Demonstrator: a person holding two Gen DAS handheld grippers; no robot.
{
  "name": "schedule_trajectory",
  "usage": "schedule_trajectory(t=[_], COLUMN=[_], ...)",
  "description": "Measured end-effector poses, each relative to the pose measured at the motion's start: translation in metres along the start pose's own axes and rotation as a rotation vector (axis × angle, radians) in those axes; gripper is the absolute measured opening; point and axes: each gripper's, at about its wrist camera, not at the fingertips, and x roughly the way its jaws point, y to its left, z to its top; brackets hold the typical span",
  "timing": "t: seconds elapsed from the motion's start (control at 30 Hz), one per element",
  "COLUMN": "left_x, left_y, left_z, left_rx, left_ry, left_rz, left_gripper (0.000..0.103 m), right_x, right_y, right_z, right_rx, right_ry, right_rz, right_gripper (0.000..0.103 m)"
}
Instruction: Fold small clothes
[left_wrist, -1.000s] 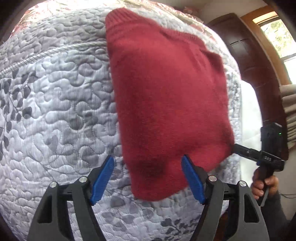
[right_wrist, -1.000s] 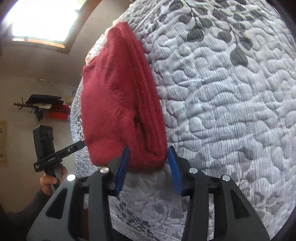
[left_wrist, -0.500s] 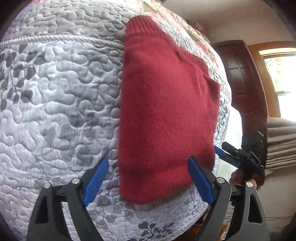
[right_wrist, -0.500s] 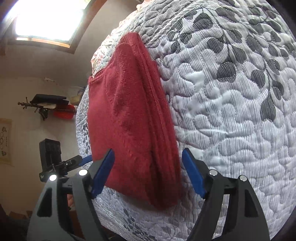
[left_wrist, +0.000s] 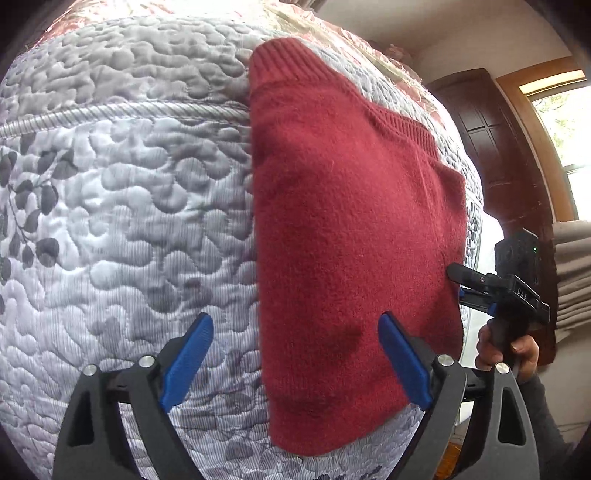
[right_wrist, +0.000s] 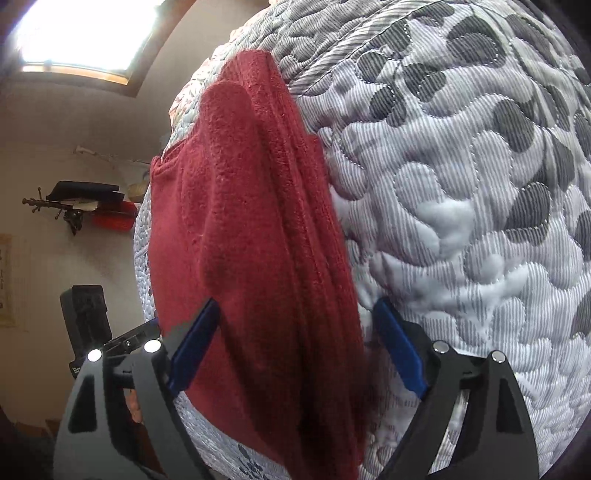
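A dark red knitted sweater lies folded into a long rectangle on the grey quilted bedspread, its ribbed hem at the far end. My left gripper is open just above the sweater's near left edge, one blue pad over the quilt and the other over the knit. The right gripper, held by a hand, points at the sweater's right edge. In the right wrist view the sweater shows stacked folded layers. My right gripper is open and straddles that layered edge. The left gripper shows beyond it.
The bedspread with its grey leaf print fills most of both views and falls away at the near edge. A dark wooden door and a pale curtain stand to the right. A bright window and wall hooks lie left.
The right gripper, closed on the sweater's folded edge a second ago, has opened and let it go. The left gripper stayed open and shifted slightly left over the sweater's near edge.
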Motion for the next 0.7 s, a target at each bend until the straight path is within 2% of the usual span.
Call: schedule_trajectory(t=[0.13, 0.23, 0.37, 0.47, 0.5, 0.63, 0.7], left_x=[0.008, 0.010, 0.015, 0.020, 0.022, 0.033, 0.039], left_y=[0.009, 0.021, 0.022, 0.026, 0.027, 0.048, 0.058], left_z=[0.006, 0.011, 0.012, 0.013, 0.015, 0.024, 0.027], left_rx=[-0.009, -0.013, -0.014, -0.023, -0.028, -0.165, -0.219], left_ry=[0.001, 0.006, 0.021, 0.037, 0.043, 0.090, 0.108], left_rz=[-0.025, -0.053, -0.076, -0.095, -0.121, -0.373, -0.432], left_gripper=[0.091, 0.092, 0.095, 0.095, 0.095, 0.095, 0.095], right_x=[0.007, 0.015, 0.018, 0.016, 0.015, 0.009, 0.009], right_y=[0.007, 0.016, 0.007, 0.006, 0.006, -0.006, -0.009], right_z=[-0.008, -0.008, -0.003, -0.007, -0.007, -0.006, -0.007], right_rx=[-0.023, -0.061, -0.012, -0.025, -0.029, 0.020, 0.026], right_ry=[0.021, 0.030, 0.018, 0.020, 0.021, 0.022, 0.027], right_rz=[0.032, -0.014, 0.039, 0.044, 0.050, 0.103, 0.123], right_gripper=[0.088, 0.088, 0.090, 0.092, 0.092, 0.083, 0.084])
